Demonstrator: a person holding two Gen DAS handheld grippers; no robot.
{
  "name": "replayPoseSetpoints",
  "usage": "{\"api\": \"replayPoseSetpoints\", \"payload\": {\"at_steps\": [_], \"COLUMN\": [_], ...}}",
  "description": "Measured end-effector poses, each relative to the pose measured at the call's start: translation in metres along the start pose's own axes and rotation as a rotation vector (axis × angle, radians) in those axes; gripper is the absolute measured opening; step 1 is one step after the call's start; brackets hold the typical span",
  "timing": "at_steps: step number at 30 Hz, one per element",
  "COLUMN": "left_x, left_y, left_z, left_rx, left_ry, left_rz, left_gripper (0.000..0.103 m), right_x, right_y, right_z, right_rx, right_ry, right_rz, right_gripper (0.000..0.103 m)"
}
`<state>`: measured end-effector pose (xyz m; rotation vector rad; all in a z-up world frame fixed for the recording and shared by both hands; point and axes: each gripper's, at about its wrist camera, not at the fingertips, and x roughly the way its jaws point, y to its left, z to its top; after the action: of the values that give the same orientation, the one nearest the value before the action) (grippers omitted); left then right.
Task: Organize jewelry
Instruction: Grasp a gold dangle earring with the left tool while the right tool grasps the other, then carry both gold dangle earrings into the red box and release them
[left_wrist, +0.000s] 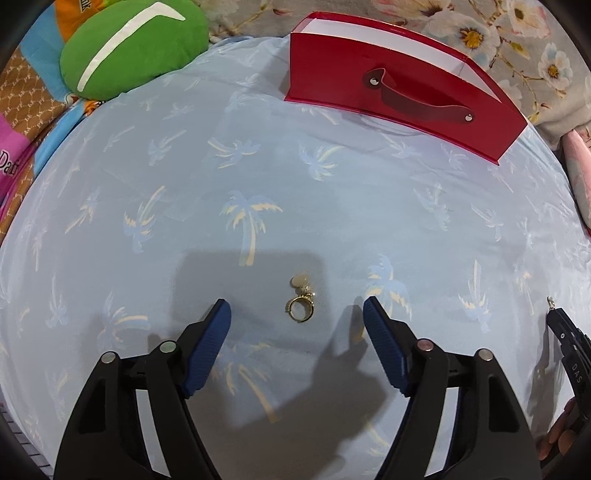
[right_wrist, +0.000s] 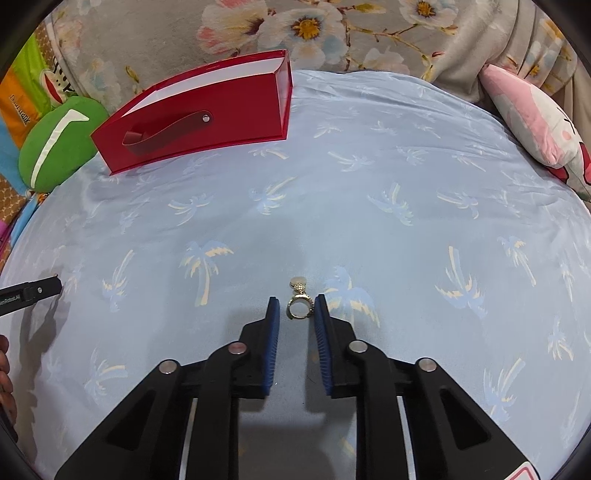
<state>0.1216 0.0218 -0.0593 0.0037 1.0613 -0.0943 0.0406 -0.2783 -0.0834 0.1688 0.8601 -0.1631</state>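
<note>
A gold earring with a hoop and a round charm (left_wrist: 301, 301) lies on the light blue palm-print sheet (left_wrist: 258, 166), between and just ahead of my left gripper's (left_wrist: 297, 314) wide-open fingertips. In the right wrist view a like gold earring (right_wrist: 300, 301) lies between my right gripper's (right_wrist: 295, 308) fingertips, which stand narrowly apart and close beside its hoop without clearly touching it. A red box with a strap handle (left_wrist: 391, 92) stands open at the far side, also in the right wrist view (right_wrist: 199, 110).
A green cushion (left_wrist: 129, 48) lies far left and a pink plush (right_wrist: 532, 122) far right. Floral fabric (right_wrist: 332, 33) rises behind the box. The other gripper's black tip shows at the edge of each view (left_wrist: 565, 332) (right_wrist: 33, 291).
</note>
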Motion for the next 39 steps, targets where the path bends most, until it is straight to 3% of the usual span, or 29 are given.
{"api": "replayPoseSetpoints", "payload": {"at_steps": [4,6,9,25,39], "left_x": [-0.001,-0.002,-0.003,-0.048,-0.076], "left_y": [-0.002,-0.003,-0.003,-0.014,-0.027], "left_z": [0.001,0.001,0.002,0.015,0.044], "left_rx": [0.010,0.019,0.024,0.034,0.052], "left_ry": [-0.008,-0.010,-0.006,-0.099,-0.180], "left_rz": [0.010,0.007,-0.007,-0.089,-0.098], "left_gripper": [0.055,0.035,0.014,0.013,0.013], "right_x": [0.000,0.000,-0.001,-0.034,-0.069], "right_y": [0.000,0.000,0.003,0.025,0.051], "right_z": [0.000,0.000,0.000,0.016,0.053], "right_rx": [0.001,0.009,0.016,-0.008,-0.068], "right_ry": [0.001,0.005,0.010,-0.060,-0.176], "right_rz": [0.007,0.023,0.049,0.130,0.193], "right_gripper": [0.014,0.014,0.013,0.013,0.013]}}
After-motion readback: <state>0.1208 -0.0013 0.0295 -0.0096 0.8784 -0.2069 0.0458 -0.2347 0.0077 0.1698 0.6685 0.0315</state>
